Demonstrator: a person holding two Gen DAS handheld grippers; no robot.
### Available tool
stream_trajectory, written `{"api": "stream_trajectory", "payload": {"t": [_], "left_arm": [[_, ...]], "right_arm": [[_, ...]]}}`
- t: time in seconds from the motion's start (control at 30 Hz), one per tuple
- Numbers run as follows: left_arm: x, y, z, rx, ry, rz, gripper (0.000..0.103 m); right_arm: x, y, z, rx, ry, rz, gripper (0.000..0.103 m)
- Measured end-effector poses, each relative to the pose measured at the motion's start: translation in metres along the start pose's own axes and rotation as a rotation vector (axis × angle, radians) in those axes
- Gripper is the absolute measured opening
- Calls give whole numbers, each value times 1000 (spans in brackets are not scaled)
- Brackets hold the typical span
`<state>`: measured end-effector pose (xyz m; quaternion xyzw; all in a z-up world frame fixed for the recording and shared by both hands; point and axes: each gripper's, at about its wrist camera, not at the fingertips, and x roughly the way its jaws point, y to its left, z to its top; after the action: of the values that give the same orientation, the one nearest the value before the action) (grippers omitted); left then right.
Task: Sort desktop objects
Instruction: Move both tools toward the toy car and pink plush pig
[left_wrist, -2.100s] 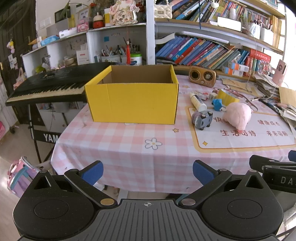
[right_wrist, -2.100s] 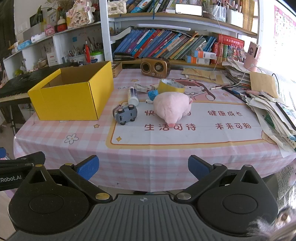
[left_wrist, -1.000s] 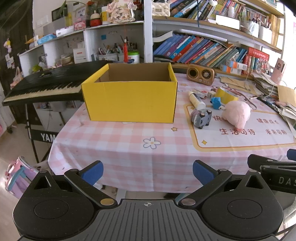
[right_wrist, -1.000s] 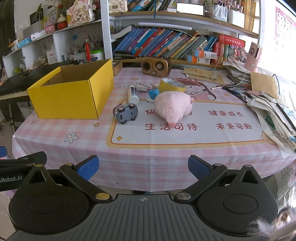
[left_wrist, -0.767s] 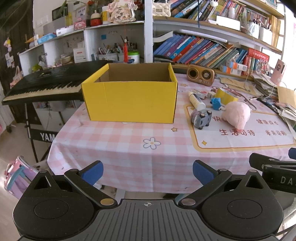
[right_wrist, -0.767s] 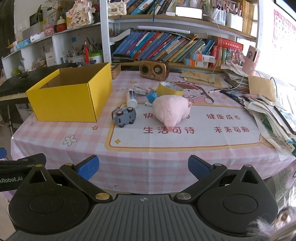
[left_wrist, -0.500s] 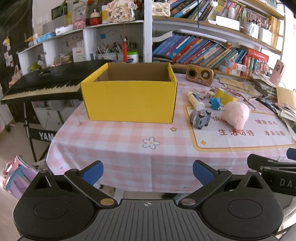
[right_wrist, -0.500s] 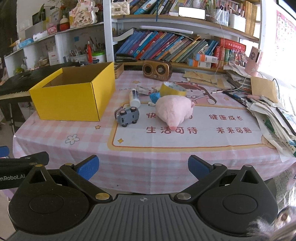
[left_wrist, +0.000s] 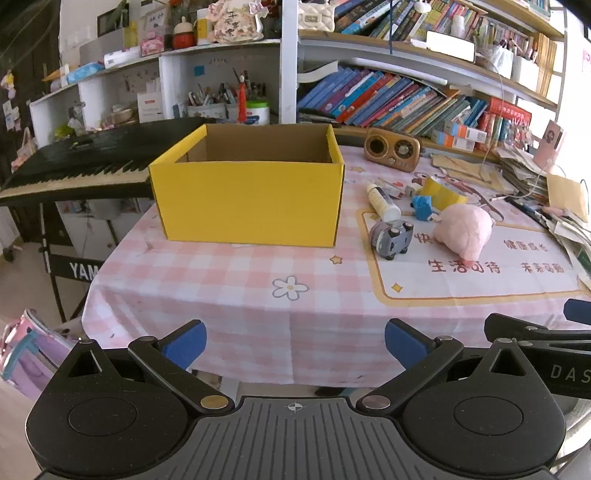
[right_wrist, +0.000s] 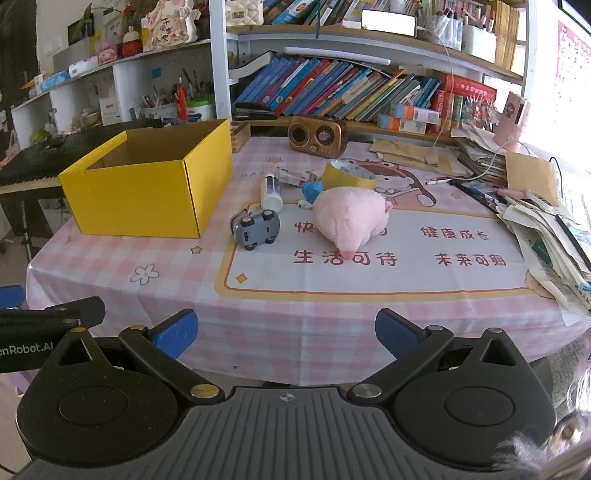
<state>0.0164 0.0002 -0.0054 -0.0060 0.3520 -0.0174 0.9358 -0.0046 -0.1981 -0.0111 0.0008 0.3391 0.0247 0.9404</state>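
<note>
- Yellow cardboard box (left_wrist: 245, 192) sits open-topped straight ahead of the left gripper (left_wrist: 293, 341), well apart from it, across the pink checked tablecloth (left_wrist: 229, 284). What shows of its inside looks empty, but the floor is hidden.
- Both tongs hang off the near table edge, short of the cloth. Left gripper: blue pads spread wide, nothing between them. Right gripper (right_wrist: 286, 330): same, wide apart and empty.
- The things to sort lie ahead of the right gripper, and ahead and to the right of the left one:
  - grey toy car (right_wrist: 255, 229) tipped on its side, wheels facing the camera; closest of the lot to the right tongs and just beside the box's right wall
  - pink plush toy (right_wrist: 349, 218) just right of the car, near it but apart
  - white tube (right_wrist: 271, 192), small blue object (right_wrist: 312, 190) and yellow tape roll (right_wrist: 349, 173) clustered beyond those two
- Step, as I read it: the very start. Nothing is gripped and nothing visibly in the box, so this is the approach before the first pick.
- The next move likely calls for the right gripper to go forward over the cloth to the car or plush, centre the open jaws on it, close, then carry it left and drop it in the box.
- The car on its side offers narrow, uneven faces, so jaw alignment matters. The plush should squash and forgive more.
</note>
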Motion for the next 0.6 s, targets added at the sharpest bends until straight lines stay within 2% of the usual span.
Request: {"api": "stream_trajectory", "payload": {"t": [0.6], "left_arm": [[23, -26, 12, 2, 36, -14, 103]], "right_arm": [[24, -28, 14, -2, 36, -5, 103]]}}
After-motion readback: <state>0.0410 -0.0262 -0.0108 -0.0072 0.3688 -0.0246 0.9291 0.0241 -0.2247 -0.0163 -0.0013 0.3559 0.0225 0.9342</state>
